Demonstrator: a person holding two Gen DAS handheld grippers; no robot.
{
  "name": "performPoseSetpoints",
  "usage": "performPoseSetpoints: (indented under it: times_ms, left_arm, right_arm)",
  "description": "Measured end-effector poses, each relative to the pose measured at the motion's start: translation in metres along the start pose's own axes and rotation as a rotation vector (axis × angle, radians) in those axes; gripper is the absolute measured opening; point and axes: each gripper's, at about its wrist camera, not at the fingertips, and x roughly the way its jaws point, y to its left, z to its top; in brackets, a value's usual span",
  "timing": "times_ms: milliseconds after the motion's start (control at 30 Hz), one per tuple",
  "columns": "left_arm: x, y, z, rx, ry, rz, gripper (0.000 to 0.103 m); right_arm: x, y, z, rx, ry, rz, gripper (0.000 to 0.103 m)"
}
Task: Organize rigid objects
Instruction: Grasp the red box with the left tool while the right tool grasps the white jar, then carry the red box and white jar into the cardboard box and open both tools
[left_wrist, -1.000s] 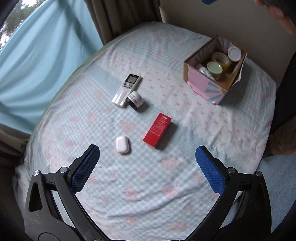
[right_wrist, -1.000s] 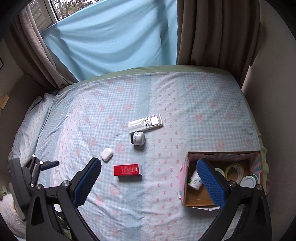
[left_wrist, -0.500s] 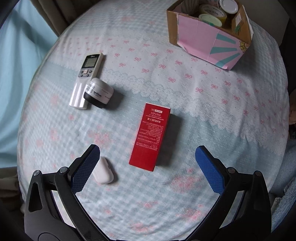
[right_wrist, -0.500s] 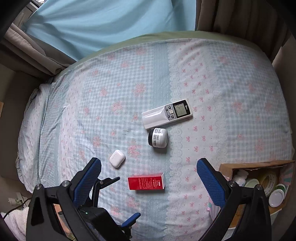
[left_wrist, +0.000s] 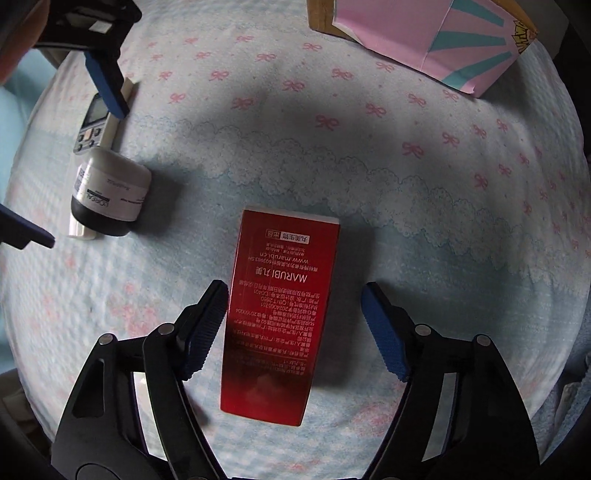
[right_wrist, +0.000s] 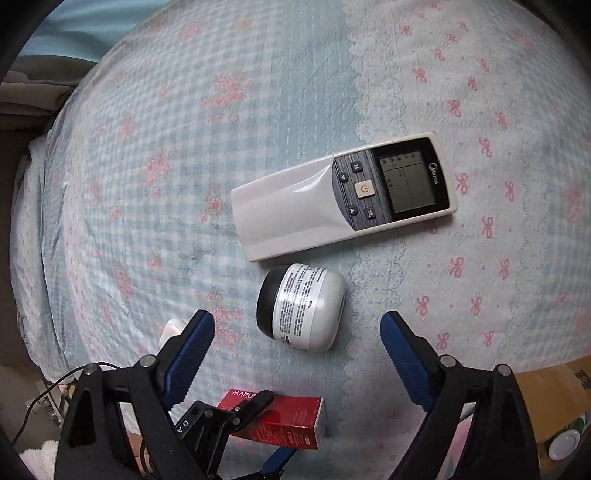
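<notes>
red box (left_wrist: 277, 317) between left gripper (left_wrist: 295, 332) jaws, released; right gripper (right_wrist: 297, 354) jaws released near jar (right_wrist: 303, 306).

This is a home bedroom. A bed (right_wrist: 258, 92) spread with a pale blue checked sheet bearing pink bows and lace trim fills both views, with curtain folds (right_wrist: 26, 96) at its far left edge. An air-conditioner remote (right_wrist: 343, 194) and a face-cream jar (right_wrist: 303, 306) lie on it.
</notes>
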Motion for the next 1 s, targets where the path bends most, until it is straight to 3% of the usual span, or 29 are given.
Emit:
performPoseSetpoints:
  times_ms: [233, 300, 400, 700, 1000]
  left_arm:
    - [0.011, -0.006, 0.009, 0.033, 0.0, -0.017, 0.065]
    - [0.012, -0.005, 0.009, 0.034, 0.003, -0.019, 0.059]
    - [0.01, -0.002, 0.009, 0.033, 0.01, 0.001, 0.04]
    - [0.004, -0.002, 0.015, 0.011, 0.019, -0.002, 0.04]
    - [-0.004, 0.034, -0.006, -0.219, 0.021, -0.062, 0.04]
  right_arm:
    - [0.029, -0.006, 0.013, -0.003, 0.077, 0.015, 0.067]
    - [0.031, -0.006, 0.014, -0.01, 0.073, 0.027, 0.057]
    - [0.032, -0.006, 0.014, -0.013, 0.061, 0.03, 0.056]
    - [0.023, -0.009, 0.007, -0.04, 0.032, 0.018, 0.055]
    - [0.005, -0.025, 0.0, -0.013, -0.015, 0.039, 0.055]
